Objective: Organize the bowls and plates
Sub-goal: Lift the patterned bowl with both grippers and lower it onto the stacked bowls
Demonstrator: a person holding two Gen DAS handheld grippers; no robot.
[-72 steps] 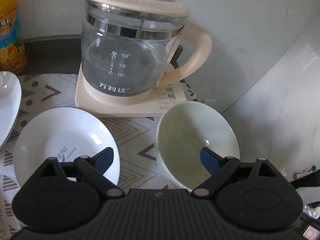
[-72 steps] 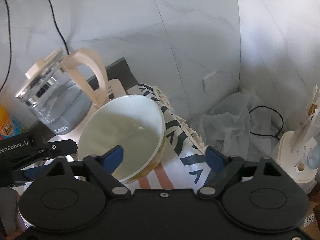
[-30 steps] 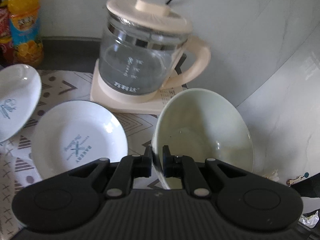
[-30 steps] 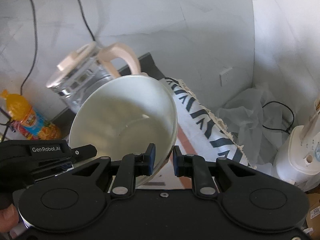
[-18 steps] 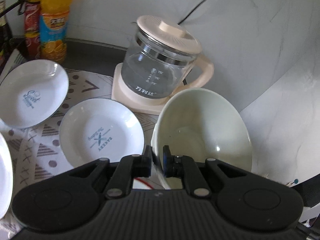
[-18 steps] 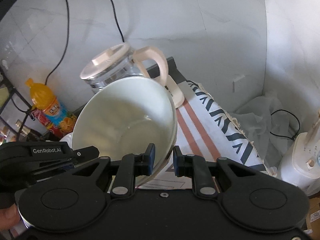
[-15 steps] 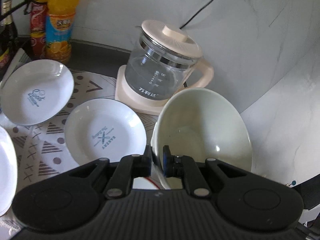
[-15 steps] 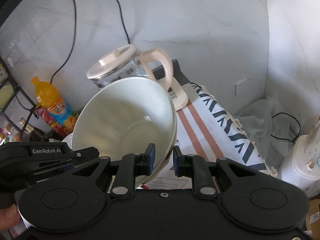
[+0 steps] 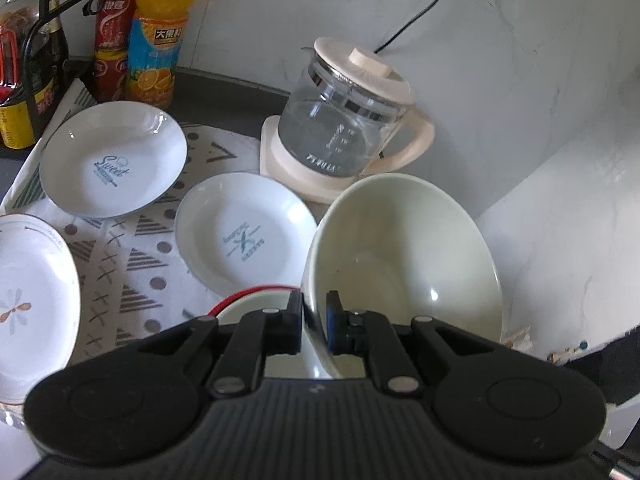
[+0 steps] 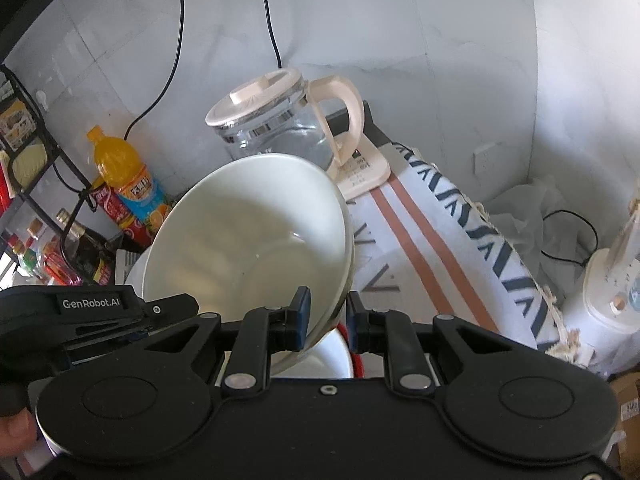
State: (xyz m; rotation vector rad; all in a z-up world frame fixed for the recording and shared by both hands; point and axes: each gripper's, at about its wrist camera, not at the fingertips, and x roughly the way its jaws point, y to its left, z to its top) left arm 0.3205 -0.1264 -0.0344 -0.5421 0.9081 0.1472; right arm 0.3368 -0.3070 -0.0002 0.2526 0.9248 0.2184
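I have the pale green bowl (image 9: 404,252) pinched at its rim from two sides: my left gripper (image 9: 314,322) is clamped on the near-left edge, one finger inside the wall and one outside, and my right gripper (image 10: 326,316) grips the opposite edge the same way. The bowl is tilted, lifted clear of the patterned mat (image 9: 120,272), and I see nothing inside it but a few specks on the glaze. Directly under it sits a white bowl with a red rim (image 10: 336,356), its visible part bare. On the mat lie three white plates: the "Sweet" plate (image 9: 114,158) at the back left, the plate with the crossed logo (image 9: 244,236) just beside my bowl, and the flower-print plate (image 9: 32,300) at the left edge. The glass kettle (image 9: 348,128) stands lidded on its base behind; whether it holds water I cannot tell.
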